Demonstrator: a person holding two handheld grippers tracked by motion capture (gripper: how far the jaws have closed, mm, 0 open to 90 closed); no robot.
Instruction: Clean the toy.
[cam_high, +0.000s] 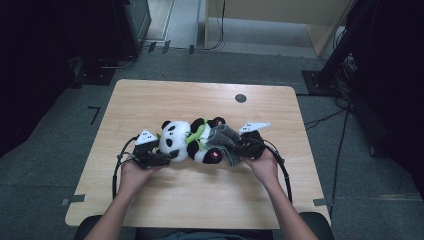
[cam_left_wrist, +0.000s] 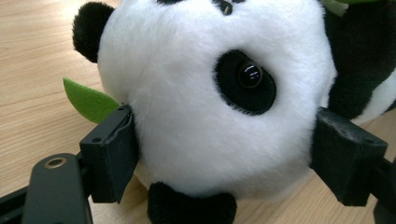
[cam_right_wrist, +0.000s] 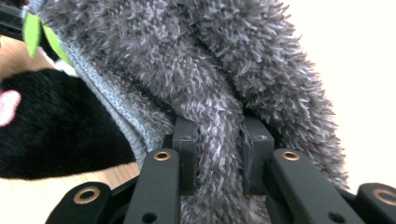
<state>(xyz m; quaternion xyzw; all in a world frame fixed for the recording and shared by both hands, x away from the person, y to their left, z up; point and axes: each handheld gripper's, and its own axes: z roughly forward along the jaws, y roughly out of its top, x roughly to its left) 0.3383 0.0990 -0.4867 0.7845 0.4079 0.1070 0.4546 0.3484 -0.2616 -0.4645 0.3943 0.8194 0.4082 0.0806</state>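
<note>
A black-and-white panda plush (cam_high: 182, 140) lies on its side at the middle of the wooden table (cam_high: 150, 100), head to the left, with a green felt leaf (cam_high: 197, 132) at its chest. My left gripper (cam_high: 167, 156) stands wide, both pads pressed into the panda's white head (cam_left_wrist: 196, 116); the leaf (cam_left_wrist: 88, 100) pokes out beside the left jaw. A grey fuzzy cloth (cam_high: 225, 140) lies over the panda's lower half. My right gripper (cam_high: 240, 147) is shut on a fold of that cloth (cam_right_wrist: 187, 70), next to a black foot with a pink pad (cam_right_wrist: 46, 126).
A small dark round disc (cam_high: 240, 98) sits near the table's far edge. Cables loop from both grippers along the table's sides. Dark stands (cam_high: 345, 45) and more cables lie on the grey floor to the right.
</note>
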